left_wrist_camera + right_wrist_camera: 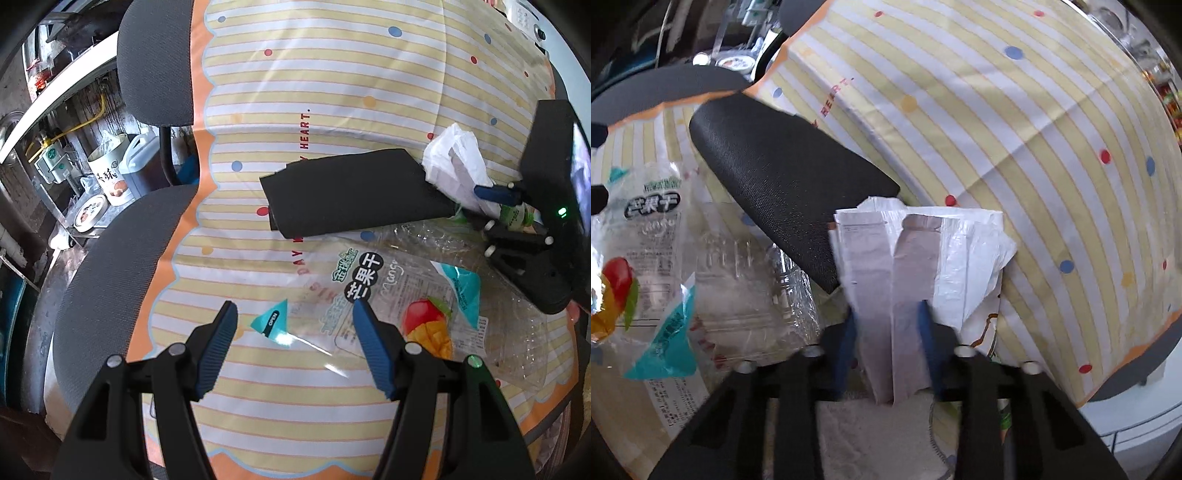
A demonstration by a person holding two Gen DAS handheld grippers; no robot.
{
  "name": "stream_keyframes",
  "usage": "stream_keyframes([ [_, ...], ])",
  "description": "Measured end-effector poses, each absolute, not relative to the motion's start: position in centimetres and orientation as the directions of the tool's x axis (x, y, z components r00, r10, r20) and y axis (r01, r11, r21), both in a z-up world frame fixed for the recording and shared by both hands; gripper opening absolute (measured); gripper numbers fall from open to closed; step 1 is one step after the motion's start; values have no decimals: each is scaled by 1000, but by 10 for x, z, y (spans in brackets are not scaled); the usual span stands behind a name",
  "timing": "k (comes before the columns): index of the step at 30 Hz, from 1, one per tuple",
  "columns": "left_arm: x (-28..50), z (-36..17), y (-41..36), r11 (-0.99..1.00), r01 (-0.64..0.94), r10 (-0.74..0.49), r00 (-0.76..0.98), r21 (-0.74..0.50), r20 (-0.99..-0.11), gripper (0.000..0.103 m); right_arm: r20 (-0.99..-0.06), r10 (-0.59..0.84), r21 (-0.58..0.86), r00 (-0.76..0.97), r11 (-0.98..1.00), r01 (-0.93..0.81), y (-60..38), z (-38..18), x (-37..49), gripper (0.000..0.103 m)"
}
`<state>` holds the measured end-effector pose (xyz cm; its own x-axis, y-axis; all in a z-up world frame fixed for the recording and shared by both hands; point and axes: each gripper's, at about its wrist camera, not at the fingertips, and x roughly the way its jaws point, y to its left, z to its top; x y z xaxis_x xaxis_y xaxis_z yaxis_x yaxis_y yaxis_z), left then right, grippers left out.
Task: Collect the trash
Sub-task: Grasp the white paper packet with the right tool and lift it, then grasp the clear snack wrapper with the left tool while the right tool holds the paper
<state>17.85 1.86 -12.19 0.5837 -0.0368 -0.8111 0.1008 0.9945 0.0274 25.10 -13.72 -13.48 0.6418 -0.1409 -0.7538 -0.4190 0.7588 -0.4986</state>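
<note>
Right tool (886, 328) grips a loose white wrapper (916, 254) beside the black pad (790, 184) at mid-table (1052, 129), left tool (295, 347) gapes over the mango bag (388, 295); wrapper may slip free on lifting.

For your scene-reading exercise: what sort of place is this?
Probably a home kitchen or dining corner: a yellow-striped dotted tablecloth, black mesh chairs, and a white jug and tins under a counter.
</note>
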Motion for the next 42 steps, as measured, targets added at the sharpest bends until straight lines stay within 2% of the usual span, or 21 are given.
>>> stream_keyframes([
  [1, 177, -120, 20, 995, 98, -37, 588, 25, -808, 63, -759, -119, -473, 641, 777, -415, -142, -128, 249, 3],
  [2, 177, -118, 22, 995, 96, -37, 590, 24, -806, 63, -763, -76, -426, 642, 806, -411, -149, -117, 246, 1],
  [6, 169, -108, 29, 996, 90, -38, 603, 21, -797, 63, -725, 43, -260, 687, 907, -331, -179, -66, 222, 1],
  [11, 154, -102, 36, 995, 87, -21, 608, 41, -793, 67, -681, 104, -85, 725, 972, -219, -205, -23, 175, 1],
  [14, 142, -103, 32, 990, 128, -37, 608, 52, -793, 71, -691, 75, -52, 719, 987, -152, -207, -19, 141, 1],
  [21, 123, -114, 0, 970, 234, -86, 572, 61, -816, 71, -720, -31, -48, 694, 999, -6, -220, -51, 78, 1],
  [29, 122, -108, -43, 954, 285, -101, 594, 92, -798, 71, -726, -17, 51, 687, 996, 78, -246, -64, 49, 1],
  [32, 129, -110, -62, 950, 289, -80, 595, 119, -799, 71, -723, -9, 66, 691, 994, 82, -249, -65, 48, 1],
  [42, 161, -142, -96, 926, 242, 102, 576, 289, -811, 71, -730, 28, 97, 683, 993, 63, -251, -76, 53, 1],
])
